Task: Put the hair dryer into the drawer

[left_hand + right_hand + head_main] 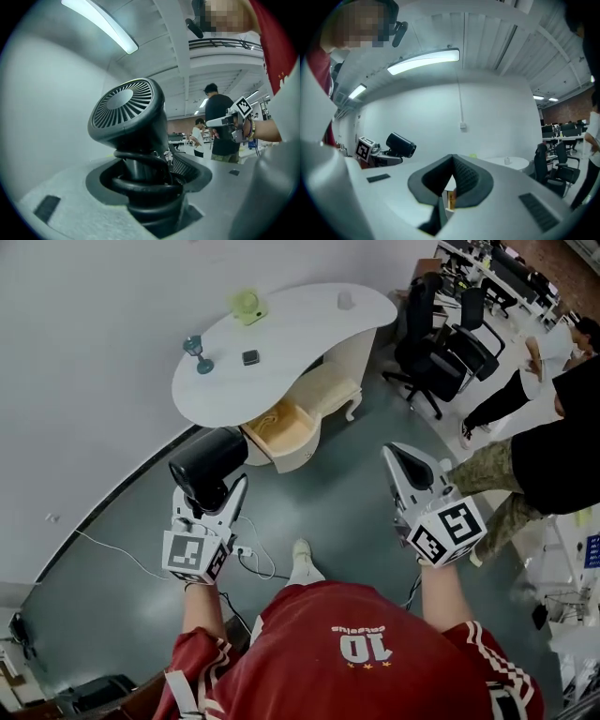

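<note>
I have the hair dryer (208,465) clamped by its handle in my left tool (212,501), jaws set wide around it, the barrel standing up above the pads and its black cord (146,183) looped round the handle just above the grip. My right tool (405,461) is pinched narrow with nothing in it, held level at about three o'clock from the left one and well apart from it. The drawer (302,457) hangs open under the white counter (300,334), at about one o'clock from the dryer and not yet within reach. I judge this to be the carry: pickup done, placing not begun. Next I need to bring the left tool over the drawer's open mouth, lower the dryer so barrel and cord clear the front rim and the counter's edge above, then let go. The loose cord loops could snag on the rim
</note>
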Motion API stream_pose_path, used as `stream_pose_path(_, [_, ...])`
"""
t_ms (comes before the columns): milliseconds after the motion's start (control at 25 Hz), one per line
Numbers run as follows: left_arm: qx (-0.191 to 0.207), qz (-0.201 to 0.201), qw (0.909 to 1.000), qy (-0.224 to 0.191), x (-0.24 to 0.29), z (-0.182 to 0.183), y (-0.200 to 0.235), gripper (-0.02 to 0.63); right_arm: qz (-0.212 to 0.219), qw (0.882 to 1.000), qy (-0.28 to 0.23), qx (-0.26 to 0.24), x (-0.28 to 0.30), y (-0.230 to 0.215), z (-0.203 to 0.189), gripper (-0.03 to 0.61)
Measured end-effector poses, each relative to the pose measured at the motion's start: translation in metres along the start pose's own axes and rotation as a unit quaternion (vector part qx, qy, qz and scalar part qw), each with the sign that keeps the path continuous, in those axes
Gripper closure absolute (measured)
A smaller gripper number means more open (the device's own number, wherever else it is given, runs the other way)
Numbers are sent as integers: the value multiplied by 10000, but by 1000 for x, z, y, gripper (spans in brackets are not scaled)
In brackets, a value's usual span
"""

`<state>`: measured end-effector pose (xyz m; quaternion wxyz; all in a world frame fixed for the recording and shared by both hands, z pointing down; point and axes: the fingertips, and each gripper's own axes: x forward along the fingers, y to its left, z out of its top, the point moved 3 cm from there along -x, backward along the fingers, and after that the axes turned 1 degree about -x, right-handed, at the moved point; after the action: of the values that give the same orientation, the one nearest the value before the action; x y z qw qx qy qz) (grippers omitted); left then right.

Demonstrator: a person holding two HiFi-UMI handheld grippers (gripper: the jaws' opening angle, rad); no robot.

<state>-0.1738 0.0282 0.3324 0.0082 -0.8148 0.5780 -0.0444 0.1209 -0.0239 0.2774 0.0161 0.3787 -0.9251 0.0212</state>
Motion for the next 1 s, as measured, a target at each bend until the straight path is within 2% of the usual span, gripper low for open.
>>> stream_pose_path(200, [281,-325,9985,334,47,-21,42,305,40,9999,119,-12,64,-13,3,574])
stream_pose_path(520, [350,-666,9938,813,97,-70,93,305,27,9992,410,20,135,-20,-13,574])
stream_pose_path(720, [423,-857,9902,1016,115,-99,101,305,-30,9986,530,69,152,-20,-24,574])
stream_pose_path(1000, [404,-991,9871,1194,132,-129,90,305,-114,9984,534,143,158,-27,-36,574])
